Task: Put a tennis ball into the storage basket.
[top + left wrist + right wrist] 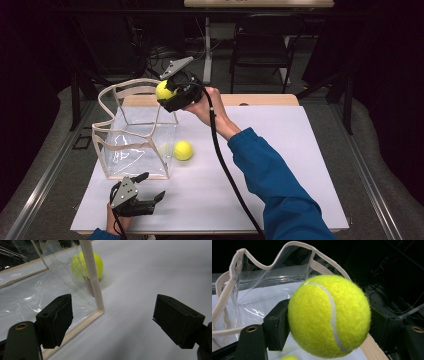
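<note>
While I hold station over the bag, these are my notes.

Held ball: the right gripper has its jaws clamped on a yellow tennis ball, raised at about 11 o'clock from the table's middle, above the far right corner of the clear bag.

Close look: in the right gripper view the ball sits squarely between both black pads, with the bag's cream rim beyond and below it.

Left side: my left gripper rests low at 7 o'clock, jaws spread wide with nothing between them, just beside the bag's near corner.

Second ball: another tennis ball lies on the white table, touching or nearly touching the bag's right wall, at 9 o'clock of centre.

Doing it well: I judge the ball should travel further toward 9 o'clock until it is clear of the rim, then drop low before release, so it cannot bounce out or catch the floppy trim. The left gripper could steady the near corner if the walls sag.

Hard to read: the wavy rim makes the mouth's true outline uncertain. Whether the second ball touches the wall, I cannot tell. A yellow sliver at the bottom edge of the right gripper view is cut off.
</note>
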The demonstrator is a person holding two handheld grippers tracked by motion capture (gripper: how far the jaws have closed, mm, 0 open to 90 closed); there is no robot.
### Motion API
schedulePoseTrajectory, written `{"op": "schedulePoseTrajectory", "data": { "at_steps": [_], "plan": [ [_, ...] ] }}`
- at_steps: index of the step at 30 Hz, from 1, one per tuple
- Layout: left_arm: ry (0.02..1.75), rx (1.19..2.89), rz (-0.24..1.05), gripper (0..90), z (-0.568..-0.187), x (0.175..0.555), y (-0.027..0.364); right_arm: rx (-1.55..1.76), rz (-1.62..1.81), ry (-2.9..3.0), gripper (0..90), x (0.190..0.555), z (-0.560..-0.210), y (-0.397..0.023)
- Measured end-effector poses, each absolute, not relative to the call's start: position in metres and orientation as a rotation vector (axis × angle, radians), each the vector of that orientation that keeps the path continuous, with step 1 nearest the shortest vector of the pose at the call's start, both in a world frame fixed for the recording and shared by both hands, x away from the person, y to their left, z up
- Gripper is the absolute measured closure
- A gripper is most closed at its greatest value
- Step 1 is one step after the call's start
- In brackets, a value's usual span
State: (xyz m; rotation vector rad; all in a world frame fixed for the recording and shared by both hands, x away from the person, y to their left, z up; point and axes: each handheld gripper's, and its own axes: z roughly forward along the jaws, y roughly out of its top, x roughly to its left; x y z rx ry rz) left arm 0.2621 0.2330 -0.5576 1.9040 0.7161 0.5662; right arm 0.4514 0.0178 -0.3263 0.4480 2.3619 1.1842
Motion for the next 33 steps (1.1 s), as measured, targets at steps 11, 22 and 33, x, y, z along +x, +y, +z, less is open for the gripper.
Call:
{"op": "schedulePoseTrajectory", "data": {
  "at_steps": [11, 22, 33],
  "plan": [
    [0.714, 1.905, 0.568, 16.1, -0.557, 0.262, 0.233, 0.427, 1.203, 2.352, 26.6, 0.452, -0.323, 0.028],
    [0.712, 1.906, 0.566, 16.1, -0.557, 0.262, 0.232, 0.423, 1.238, 2.342, 26.6, 0.452, -0.320, 0.036],
    [0.709, 1.906, 0.562, 16.1, -0.557, 0.262, 0.232, 0.429, 1.245, 2.353, 26.6, 0.454, -0.322, 0.043]
  ]
}}
